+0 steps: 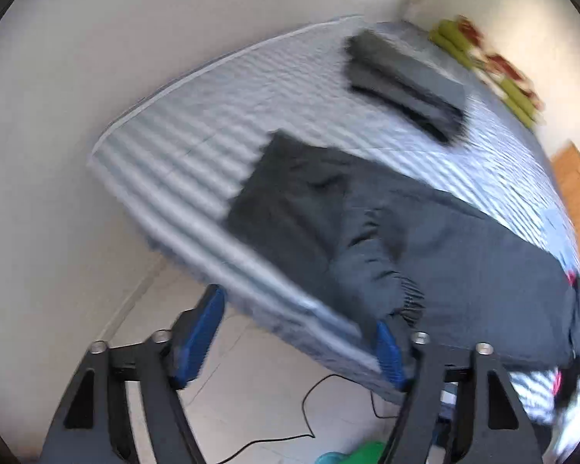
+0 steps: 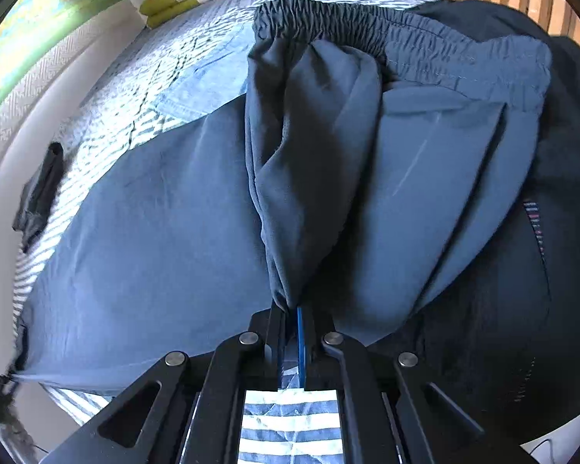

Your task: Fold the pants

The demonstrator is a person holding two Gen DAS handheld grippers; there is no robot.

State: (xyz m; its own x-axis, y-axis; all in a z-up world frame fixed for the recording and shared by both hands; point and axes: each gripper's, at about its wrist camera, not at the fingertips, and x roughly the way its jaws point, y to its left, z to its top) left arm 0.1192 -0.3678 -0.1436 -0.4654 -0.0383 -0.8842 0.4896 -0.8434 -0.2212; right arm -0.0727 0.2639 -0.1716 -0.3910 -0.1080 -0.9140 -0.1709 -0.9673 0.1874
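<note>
Pants (image 2: 367, 178) navy, bunched, waistband gathered.

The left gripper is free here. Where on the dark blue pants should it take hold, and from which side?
Probably at the gathered elastic cuff near the bed's near edge, coming in low from the floor side. The left gripper hangs open right below it, and the bunched hem gives the jaws a ridge to pinch. The right gripper is shut on the pants elsewhere.
</note>
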